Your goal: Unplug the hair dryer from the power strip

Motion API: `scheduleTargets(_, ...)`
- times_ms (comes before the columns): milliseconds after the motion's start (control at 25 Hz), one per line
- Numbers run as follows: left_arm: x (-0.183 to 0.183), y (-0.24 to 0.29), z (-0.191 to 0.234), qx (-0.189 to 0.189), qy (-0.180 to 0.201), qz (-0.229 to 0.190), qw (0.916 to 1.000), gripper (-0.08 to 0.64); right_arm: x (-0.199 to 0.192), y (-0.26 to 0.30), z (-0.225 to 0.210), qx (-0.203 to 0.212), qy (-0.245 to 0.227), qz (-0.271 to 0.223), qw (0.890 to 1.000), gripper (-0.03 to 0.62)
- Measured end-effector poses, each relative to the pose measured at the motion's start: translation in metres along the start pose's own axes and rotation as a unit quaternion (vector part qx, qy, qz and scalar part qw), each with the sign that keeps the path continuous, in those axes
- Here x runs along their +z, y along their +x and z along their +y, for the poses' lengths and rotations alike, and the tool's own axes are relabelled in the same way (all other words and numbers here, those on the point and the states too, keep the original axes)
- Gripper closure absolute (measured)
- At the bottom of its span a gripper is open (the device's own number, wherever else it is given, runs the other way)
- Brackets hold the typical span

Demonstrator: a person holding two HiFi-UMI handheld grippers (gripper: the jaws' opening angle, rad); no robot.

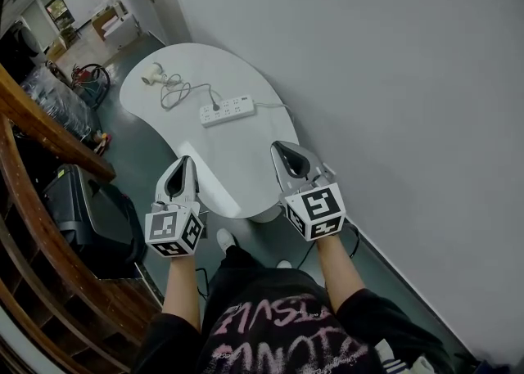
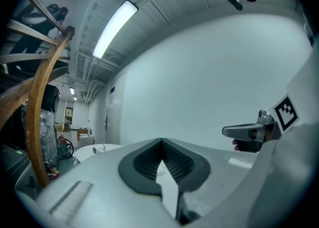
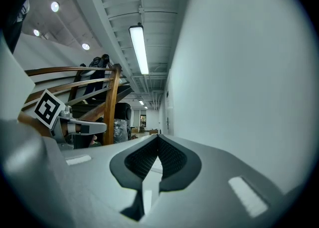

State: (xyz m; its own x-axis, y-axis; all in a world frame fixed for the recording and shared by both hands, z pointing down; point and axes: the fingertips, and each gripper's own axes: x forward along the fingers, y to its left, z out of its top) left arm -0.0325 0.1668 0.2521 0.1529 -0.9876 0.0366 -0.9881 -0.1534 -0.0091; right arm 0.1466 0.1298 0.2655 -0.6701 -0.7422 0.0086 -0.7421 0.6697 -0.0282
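A white hair dryer [image 1: 152,78] lies at the far left end of the white table [image 1: 237,176], and its grey cord [image 1: 176,92] loops toward a dark plug [image 1: 215,105] seated in the white power strip [image 1: 227,110]. My left gripper [image 1: 187,159] is held over the table's near edge, shut and holding nothing. The right gripper [image 1: 277,146] floats beside it, also shut and holding nothing. Both are well short of the strip. In the left gripper view the jaw tips [image 2: 161,139] meet, and the hair dryer [image 2: 98,148] shows small and far off. The right gripper view also shows tips [image 3: 158,136] that meet.
A grey wall [image 1: 393,78] runs along the table's right side, and the strip's own white lead [image 1: 274,105] goes toward it. A curved wooden stair rail [image 1: 49,131] and a black case [image 1: 90,217] stand on the left. The person's shoe [image 1: 225,240] is under the table's near edge.
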Motion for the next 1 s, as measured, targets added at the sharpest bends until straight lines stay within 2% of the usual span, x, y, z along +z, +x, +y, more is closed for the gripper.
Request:
scheduleTargets(600, -0.019, 0.022, 0.023, -0.014, -0.021, 0.008, 0.9996, 0.560, -0.015, 0.027, 0.000, -0.015, -0.005, 0.024, 1.000, 0.581)
scheduleTargets(1000, -0.027, 0.058, 0.042, -0.031, -0.028, 0.011, 0.9991, 0.560, -0.026, 0.061, -0.007, -0.028, -0.012, 0.039, 0.999, 0.581)
